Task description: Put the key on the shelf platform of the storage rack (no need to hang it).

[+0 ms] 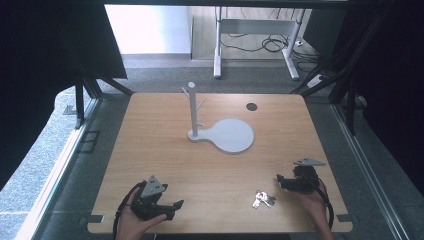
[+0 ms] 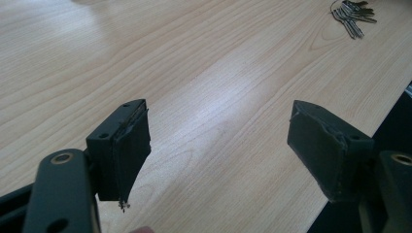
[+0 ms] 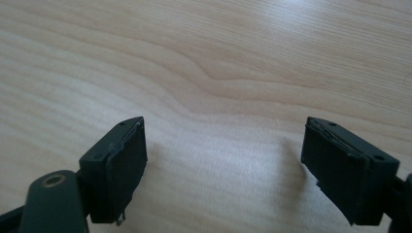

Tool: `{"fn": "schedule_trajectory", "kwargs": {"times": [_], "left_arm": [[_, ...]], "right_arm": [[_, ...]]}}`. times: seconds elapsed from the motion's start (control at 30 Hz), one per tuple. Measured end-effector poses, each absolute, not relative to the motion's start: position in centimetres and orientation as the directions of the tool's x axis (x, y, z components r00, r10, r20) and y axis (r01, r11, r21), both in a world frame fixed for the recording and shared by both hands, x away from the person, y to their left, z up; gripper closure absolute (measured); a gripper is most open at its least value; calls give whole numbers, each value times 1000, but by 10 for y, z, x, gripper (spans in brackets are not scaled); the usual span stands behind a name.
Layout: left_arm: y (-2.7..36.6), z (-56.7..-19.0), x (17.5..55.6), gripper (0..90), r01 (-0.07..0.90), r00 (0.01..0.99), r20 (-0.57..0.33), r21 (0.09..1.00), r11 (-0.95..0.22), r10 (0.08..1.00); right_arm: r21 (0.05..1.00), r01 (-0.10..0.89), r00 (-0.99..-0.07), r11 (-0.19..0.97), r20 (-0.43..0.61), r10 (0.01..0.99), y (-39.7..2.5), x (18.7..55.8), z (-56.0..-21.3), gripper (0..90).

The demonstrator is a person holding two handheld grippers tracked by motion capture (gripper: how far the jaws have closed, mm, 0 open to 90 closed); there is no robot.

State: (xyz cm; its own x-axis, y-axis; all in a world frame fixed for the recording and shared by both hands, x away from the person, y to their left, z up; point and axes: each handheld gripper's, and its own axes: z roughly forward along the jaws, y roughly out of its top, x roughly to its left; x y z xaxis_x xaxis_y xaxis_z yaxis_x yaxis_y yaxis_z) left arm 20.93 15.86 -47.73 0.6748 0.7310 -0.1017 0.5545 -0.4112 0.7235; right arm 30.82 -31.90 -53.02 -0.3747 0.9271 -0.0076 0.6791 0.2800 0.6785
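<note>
A bunch of keys lies flat on the wooden table, close to the near edge and right of the middle. Nothing touches it. The right gripper sits just beside the bunch, to its right and a little farther from the near edge, held in the person's right hand; its black jaws point left across the table and stand wide apart with only bare wood between them, as the right gripper view also shows. The keys lie nearer the table edge than those jaws, not between them.

The left gripper rests well apart from the keys, at the near left of the table in the person's left hand, jaws aimed right toward the bunch. In the left gripper view its jaws gape just as wide, holding nothing, and the keys appear small at the upper right corner, far beyond the jaw tips.

Farther back, near the table's middle, a white stand with short pegs rises upright from one end of a flat white base. A small dark round disc lies beyond it toward the far right.
</note>
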Motion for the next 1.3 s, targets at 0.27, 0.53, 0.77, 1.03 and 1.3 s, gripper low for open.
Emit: {"fn": "schedule_trajectory", "kwargs": {"times": [0.27,0.53,0.77,1.03,1.3], "left_arm": [[159,-480,211,238,562,669,-102,718,-411,737],[161,-481,212,238,567,665,-109,718,-404,739],[162,-481,212,238,566,665,-107,718,-405,739],[160,-477,210,237,564,663,-105,721,-403,741],[160,-473,207,236,555,670,-107,730,-400,734]], "right_arm": [[714,627,-427,311,-18,904,-322,298,-523,276],[725,617,-439,306,-6,899,-324,298,-520,315],[711,627,-453,320,-1,891,-324,298,-520,332],[713,629,-478,308,43,877,-327,296,-512,345],[680,645,-505,348,37,862,-325,289,-511,350]]}}
